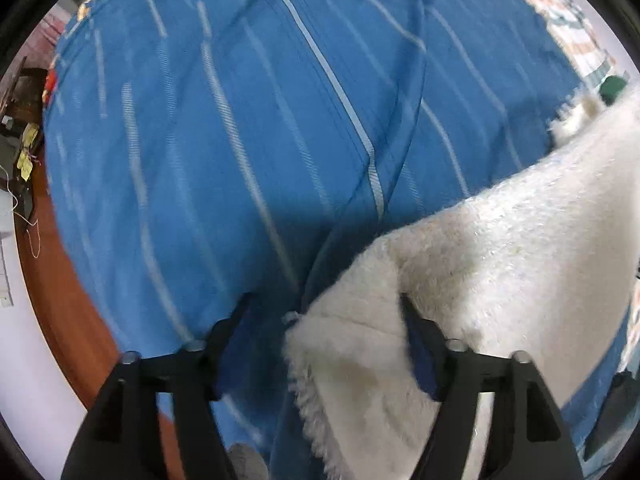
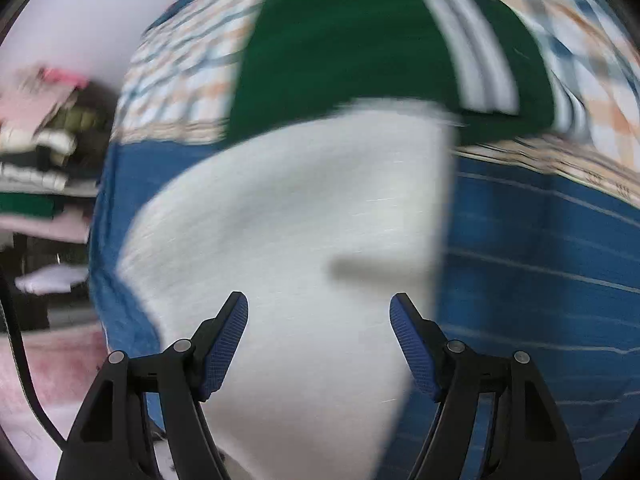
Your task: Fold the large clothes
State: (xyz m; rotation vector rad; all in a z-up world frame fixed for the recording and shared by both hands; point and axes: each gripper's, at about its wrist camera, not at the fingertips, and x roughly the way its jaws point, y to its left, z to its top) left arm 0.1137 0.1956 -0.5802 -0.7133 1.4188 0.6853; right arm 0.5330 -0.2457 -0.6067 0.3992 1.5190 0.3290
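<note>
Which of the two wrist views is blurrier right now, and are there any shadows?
Right wrist view: heavy motion smear across the white fleece and green garment, while the jaws look crisp; a soft grey shadow lies on the fleece. Left wrist view: sharper, mild blur on the blue striped cover, dark shadow by the fleece edge; fisheye bending in both.

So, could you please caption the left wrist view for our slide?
Left gripper open over a white fleece garment lying on a blue striped bedsheet.
</note>
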